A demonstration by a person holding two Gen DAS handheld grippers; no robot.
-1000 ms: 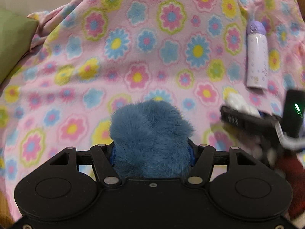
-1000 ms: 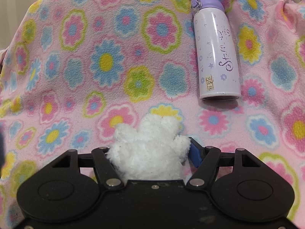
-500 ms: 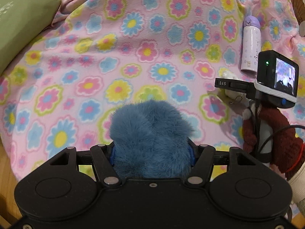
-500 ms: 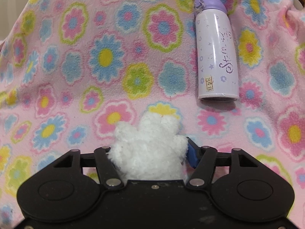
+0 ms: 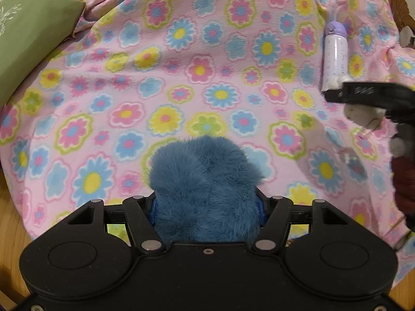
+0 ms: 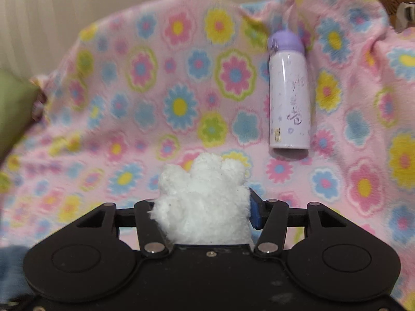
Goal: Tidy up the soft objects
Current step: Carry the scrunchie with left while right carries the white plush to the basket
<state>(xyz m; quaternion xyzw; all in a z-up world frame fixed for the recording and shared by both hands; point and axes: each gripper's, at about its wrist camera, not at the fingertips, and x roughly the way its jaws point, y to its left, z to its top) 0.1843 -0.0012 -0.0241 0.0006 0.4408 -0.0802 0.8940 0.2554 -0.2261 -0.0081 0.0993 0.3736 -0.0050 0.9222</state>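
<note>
Clamping blue plush (image 5: 205, 181), left claw (image 5: 206, 207); right claw (image 6: 203, 207) white plush (image 6: 205, 194).

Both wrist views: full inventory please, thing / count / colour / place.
blue plush: 1, blue fur, clamped between the left gripper's fingers.
white plush: 1, white fleece, clamped between the right gripper's fingers; its body hangs under that gripper in the left wrist view.
bottle: 1, pale lilac with purple cap, lying on the blanket at far right, cap pointing away.
blanket: 1, pink with multicoloured flowers, spread under everything.
cushion: 1, green, at the blanket's left edge.
wicker item: 1, brown, top right corner, mostly hidden.
left gripper: 1, black, shut on the blue plush.
right gripper: 1, black, shut on the white plush.
</note>
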